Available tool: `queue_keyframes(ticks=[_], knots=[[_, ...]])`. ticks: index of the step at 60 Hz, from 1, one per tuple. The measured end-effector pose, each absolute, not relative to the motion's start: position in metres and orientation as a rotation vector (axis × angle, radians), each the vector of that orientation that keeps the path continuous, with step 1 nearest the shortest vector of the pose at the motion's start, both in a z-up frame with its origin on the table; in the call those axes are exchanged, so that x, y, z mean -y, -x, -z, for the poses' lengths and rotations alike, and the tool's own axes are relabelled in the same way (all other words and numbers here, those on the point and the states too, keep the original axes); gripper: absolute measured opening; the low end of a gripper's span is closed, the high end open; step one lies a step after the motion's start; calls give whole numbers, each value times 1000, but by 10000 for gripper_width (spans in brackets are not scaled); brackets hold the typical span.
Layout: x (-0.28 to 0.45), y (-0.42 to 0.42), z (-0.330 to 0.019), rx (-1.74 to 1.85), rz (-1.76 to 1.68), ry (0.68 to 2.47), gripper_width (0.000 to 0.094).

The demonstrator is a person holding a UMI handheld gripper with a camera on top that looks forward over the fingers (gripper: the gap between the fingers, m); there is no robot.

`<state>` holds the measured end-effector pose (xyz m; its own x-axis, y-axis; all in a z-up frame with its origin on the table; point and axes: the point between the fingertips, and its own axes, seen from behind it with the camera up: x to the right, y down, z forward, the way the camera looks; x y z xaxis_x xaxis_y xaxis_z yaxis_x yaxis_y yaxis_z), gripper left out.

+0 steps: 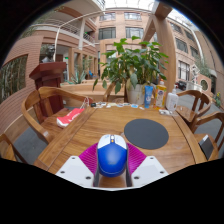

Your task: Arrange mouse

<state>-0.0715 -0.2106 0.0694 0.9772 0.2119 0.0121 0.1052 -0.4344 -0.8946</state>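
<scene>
Now mouse [112,157] btwn fingers [88,160]

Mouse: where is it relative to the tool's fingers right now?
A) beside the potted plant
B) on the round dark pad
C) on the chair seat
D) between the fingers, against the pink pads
D. The blue mouse sits between the fingers of the tool, its sides against the pink pads; the round dark mouse pad lies bare beyond it on the wooden table.

Wooden table [85,135], round dark mat [146,133], potted plant [133,66], wooden chairs [38,105], brick buildings [120,25]
</scene>
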Motion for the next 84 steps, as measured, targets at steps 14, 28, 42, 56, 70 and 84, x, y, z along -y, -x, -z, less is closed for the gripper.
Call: queue_keyframes(ticks=[14,28,42,56,70,84], knots=[[132,59,-243,181,-199,1724,367],[21,-31,-135,24,-62,1940,364],[8,-54,-15,-14,-6,2144,388],[11,-58,8,-38,-16,2208,534],[50,-61,-54,-47,15,2139,862],[126,-53,-126,-29,45,2078,854]])
